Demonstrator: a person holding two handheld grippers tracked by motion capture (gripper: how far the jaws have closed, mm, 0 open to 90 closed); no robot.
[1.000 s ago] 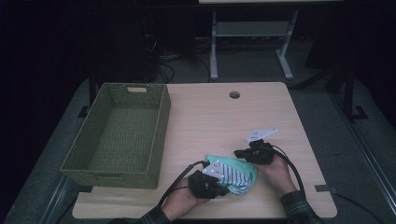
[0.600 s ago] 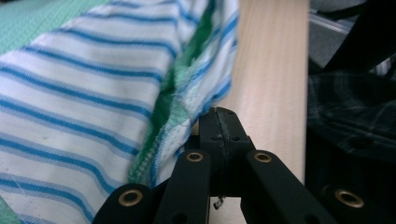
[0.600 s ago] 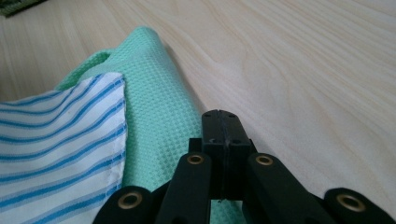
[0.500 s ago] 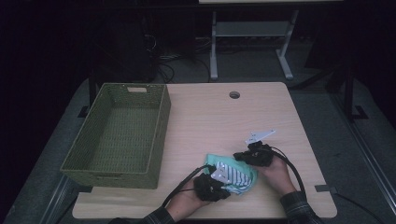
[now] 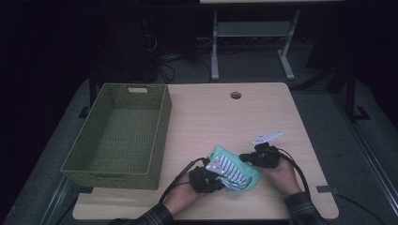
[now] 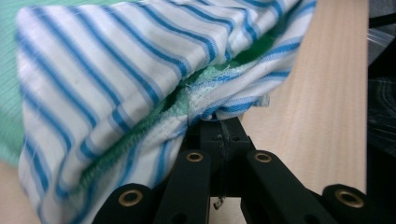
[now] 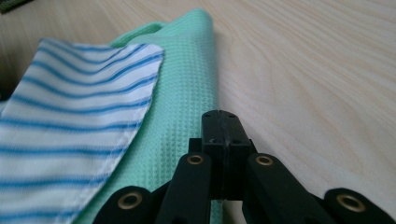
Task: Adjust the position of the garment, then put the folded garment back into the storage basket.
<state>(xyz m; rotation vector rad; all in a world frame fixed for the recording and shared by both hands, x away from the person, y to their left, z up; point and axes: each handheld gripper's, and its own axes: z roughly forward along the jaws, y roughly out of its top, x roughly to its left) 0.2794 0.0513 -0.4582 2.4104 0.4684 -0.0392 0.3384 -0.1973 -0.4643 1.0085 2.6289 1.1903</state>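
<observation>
Left gripper (image 6: pixel 219 128) clenched on striped cotton cloth (image 6: pixel 116 79); right gripper (image 7: pixel 223 122) clenched, pressing green waffle-weave towel (image 7: pixel 187 93); wood-grain table (image 7: pixel 303 70).

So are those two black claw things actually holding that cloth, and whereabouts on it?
The left gripper pinches the striped-and-green cloth at its bunched edge. The right gripper is shut above the green part; whether it grips cloth cannot be told.

A wicker basket (image 5: pixel 117 136) sits on the desk's (image 5: pixel 225 122) left side; a folded cloth (image 5: pixel 233 168) lies to its right, near the front edge.
</observation>
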